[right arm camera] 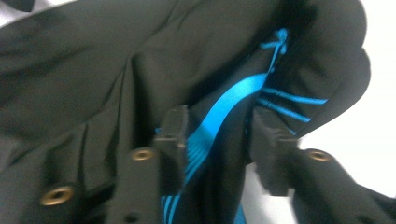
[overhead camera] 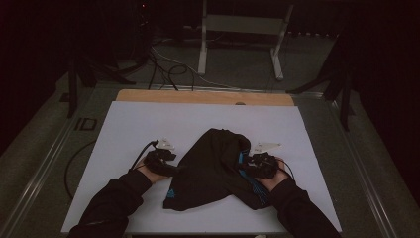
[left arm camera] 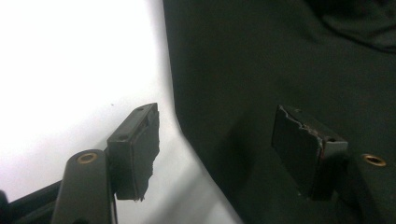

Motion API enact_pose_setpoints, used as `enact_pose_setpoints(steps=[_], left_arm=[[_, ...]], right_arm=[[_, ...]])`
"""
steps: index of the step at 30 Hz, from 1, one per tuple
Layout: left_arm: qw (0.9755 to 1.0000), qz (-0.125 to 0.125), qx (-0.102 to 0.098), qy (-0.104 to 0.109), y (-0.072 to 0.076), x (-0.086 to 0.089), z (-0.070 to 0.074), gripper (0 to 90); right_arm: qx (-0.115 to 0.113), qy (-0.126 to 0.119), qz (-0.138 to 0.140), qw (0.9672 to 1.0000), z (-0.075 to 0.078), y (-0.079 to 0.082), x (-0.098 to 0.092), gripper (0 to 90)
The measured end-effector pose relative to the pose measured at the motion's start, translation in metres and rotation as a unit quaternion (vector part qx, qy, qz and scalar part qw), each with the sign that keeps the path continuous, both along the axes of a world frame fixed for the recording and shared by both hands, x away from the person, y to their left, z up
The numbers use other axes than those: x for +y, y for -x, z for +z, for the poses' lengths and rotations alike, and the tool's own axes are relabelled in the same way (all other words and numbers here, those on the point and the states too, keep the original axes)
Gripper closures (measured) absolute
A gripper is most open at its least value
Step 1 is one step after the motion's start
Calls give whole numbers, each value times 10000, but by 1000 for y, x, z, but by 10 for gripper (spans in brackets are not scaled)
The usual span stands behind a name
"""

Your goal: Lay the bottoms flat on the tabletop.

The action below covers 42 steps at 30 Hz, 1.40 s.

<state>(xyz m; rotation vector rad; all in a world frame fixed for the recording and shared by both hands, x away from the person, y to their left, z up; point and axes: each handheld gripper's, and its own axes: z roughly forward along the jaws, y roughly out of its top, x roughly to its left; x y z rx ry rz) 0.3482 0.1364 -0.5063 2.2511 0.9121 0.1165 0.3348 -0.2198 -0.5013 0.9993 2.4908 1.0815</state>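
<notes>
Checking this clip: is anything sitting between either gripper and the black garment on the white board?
Nothing visible does. The left gripper is open, one jaw over the white board and the other over the edge of the black garment. The right gripper is open astride the garment's blue-striped band.

Surface: we see a white board [overhead camera: 148, 124] on a wooden table [overhead camera: 203, 96].
Lying on it: we see a black garment with blue stripes [overhead camera: 210, 166], its edge between the left fingers [left arm camera: 135, 149].
</notes>
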Motion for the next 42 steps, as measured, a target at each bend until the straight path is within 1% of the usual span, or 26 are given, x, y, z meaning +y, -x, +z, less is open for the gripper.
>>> enact_pose_setpoints(steps=[1,2,3,4,5,8,9,10,11,14,16,17,18,20,21,22,24,26,30,33,37,38,39,40,41,42], left_arm=[[10000,14,31,9,-1,-1,-2,350],[10000,13,61,67,-3,-1,-4,365],[10000,13,61,67,-3,-1,-4,388],[9999,-29,65,82,-5,-3,-6,388],[9999,-25,88,105,-6,-4,-8,433],[9998,-39,91,178,-8,-7,-9,476],[9998,-46,81,153,-8,-8,-9,478],[9999,-62,68,129,-9,-10,-9,480],[9999,-60,57,127,-9,-11,-9,480],[9999,-51,0,88,-10,-14,-10,480],[10000,-69,-46,47,-10,-16,-10,503],[10000,-41,-49,67,-10,-17,-10,512],[10000,-49,-70,40,-10,-17,-10,542],[9999,-44,-131,5,-10,-18,-10,656],[9999,-120,-86,26,-11,-19,-10,734],[9999,-108,-127,11,-10,-20,-11,824],[9997,-126,-181,-59,-8,-22,-9,862],[9996,-102,-238,-68,-6,-21,-5,870],[9992,-57,-365,120,-3,-10,9,874],[9981,35,-594,141,2,1,25,875],[9958,163,-849,291,8,16,46,876],[9955,161,-865,355,10,18,52,875],[9955,161,-865,355,10,18,52,875],[9949,62,-926,397,18,20,62,875],[9949,-38,-910,429,23,19,64,875],[9947,-125,-938,393,29,17,65,874]], right_arm=[[9,83,-37,10000,0,1,0,830],[-23,122,-56,9999,0,2,0,857],[-23,122,-56,9999,0,2,0,857],[-10,110,-66,9999,1,3,0,865],[-87,246,-81,9996,4,4,-3,872],[-172,358,-226,9990,8,5,-9,874],[-209,415,-297,9985,9,6,-11,874],[-281,568,-445,9970,11,6,-15,874],[-332,585,-535,9963,13,5,-19,875],[-418,494,-878,9940,21,4,-33,875],[-473,352,-1012,9931,25,4,-41,875],[-508,345,-1048,9926,26,4,-44,875],[-511,322,-1102,9921,27,4,-46,875],[-530,259,-1174,9913,28,4,-48,874],[-524,241,-1179,9914,28,4,-48,875],[-524,208,-1163,9916,27,4,-47,875],[-517,246,-1133,9919,26,5,-45,875],[-487,239,-1102,9924,26,6,-43,875],[-475,170,-1152,9921,27,11,-48,874],[-463,140,-1194,9917,28,16,-54,874],[-498,52,-1177,9918,33,25,-60,874],[-518,25,-1146,9921,35,28,-61,874],[-518,25,-1146,9921,35,28,-61,874],[-550,-27,-1141,9919,36,30,-62,875],[-527,-32,-1106,9925,39,35,-64,874],[-519,4,-1089,9927,40,38,-65,874]])
